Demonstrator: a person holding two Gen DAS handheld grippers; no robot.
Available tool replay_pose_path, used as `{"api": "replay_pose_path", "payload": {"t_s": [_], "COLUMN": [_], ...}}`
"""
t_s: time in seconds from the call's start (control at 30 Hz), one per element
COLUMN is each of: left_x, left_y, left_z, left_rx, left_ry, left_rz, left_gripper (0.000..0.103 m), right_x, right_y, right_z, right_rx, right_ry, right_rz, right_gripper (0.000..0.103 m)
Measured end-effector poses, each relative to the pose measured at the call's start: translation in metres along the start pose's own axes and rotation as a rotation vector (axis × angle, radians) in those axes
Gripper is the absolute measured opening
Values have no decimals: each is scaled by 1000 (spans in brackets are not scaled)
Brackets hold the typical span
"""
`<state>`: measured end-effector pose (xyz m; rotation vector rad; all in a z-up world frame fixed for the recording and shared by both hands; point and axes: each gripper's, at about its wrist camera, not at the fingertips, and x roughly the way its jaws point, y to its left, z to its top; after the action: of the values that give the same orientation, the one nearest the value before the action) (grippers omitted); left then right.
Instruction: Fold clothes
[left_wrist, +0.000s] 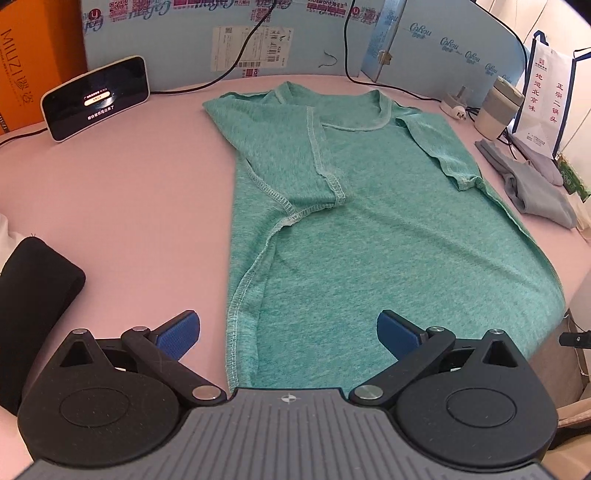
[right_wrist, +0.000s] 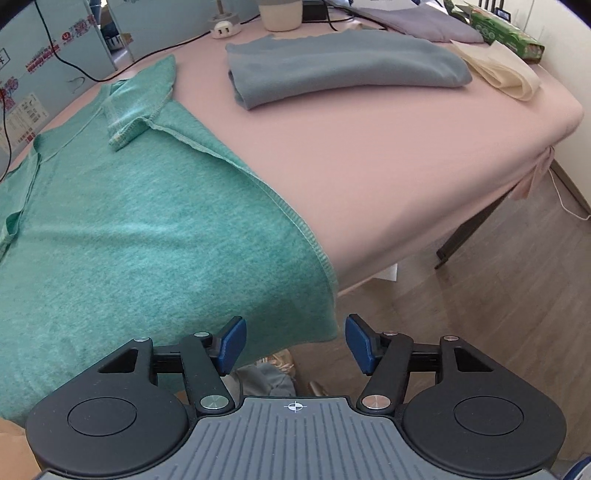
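Pink surface (left_wrist: 110, 206) held a green T-shirt (left_wrist: 369, 240), sleeves folded inward, while left gripper (left_wrist: 288, 336) and right gripper (right_wrist: 295, 343) hovered released, grasping nothing.

Bare pink table (left_wrist: 129, 206) lies open left of the green shirt (left_wrist: 369, 240); folded grey clothes (right_wrist: 343, 66) crowd its right.

A makeshift home workroom is suggested: a bench (right_wrist: 388, 155) draped in pink cloth over wood-look flooring (right_wrist: 498, 295), cardboard boxes (left_wrist: 295, 37) stacked as a backdrop beyond the gripper, with a cup (left_wrist: 496, 107), power strip (right_wrist: 225, 28) and folded clothes (right_wrist: 343, 66) alongside.
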<state>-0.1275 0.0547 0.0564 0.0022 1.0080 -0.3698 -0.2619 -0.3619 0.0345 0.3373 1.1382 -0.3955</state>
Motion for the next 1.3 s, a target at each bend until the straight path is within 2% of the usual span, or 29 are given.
{"api": "replay_pose_path", "payload": {"t_s": [0.07, 0.23, 0.37, 0.5, 0.6, 0.73, 0.83, 0.9, 0.97, 1.03, 1.13, 1.2, 1.3], "left_x": [-1, 0, 8, 12, 17, 21, 22, 22, 23, 23, 21, 21, 22], "left_y": [-2, -18, -37, -56, -64, -65, -66, -67, -67, -67, -65, -62, -57], "left_z": [3, 13, 16, 14, 12, 14, 14, 12, 11, 10, 9, 8, 5], "left_rx": [11, 74, 141, 219, 265, 268, 269, 277, 284, 283, 268, 248, 208], "left_ry": [-7, -16, 7, 25, 55, 75, 85, 95, 100, 102, 98, 91, 86], "left_rz": [-14, -89, -138, -173, -177, -165, -162, -165, -165, -169, -175, -183, -205], "left_gripper": [103, 103, 103, 103, 103, 103, 103, 103, 103, 103, 103, 103, 103], "right_x": [2, 10, 21, 42, 58, 72, 76, 79, 79, 76, 68, 62, 43], "right_y": [-6, -15, -27, -33, -37, -39, -31, -25, -23, -21, -19, -18, -21], "right_z": [-6, -26, -21, -17, -17, -17, -23, -26, -27, -28, -29, -31, -38], "right_rx": [-11, -230, -304, -365, -393, -406, -483, -511, -499, -484, -419, -396, -374], "right_ry": [-10, -80, -100, -77, -83, -111, -165, -168, -161, -158, -114, -67, -56], "right_rz": [-11, -27, 55, 120, 132, 167, 173, 190, 217, 229, 244, 243, 262], "right_gripper": [61, 61, 61, 61, 61, 61, 60, 59, 48, 29, 12, 3, 2]}}
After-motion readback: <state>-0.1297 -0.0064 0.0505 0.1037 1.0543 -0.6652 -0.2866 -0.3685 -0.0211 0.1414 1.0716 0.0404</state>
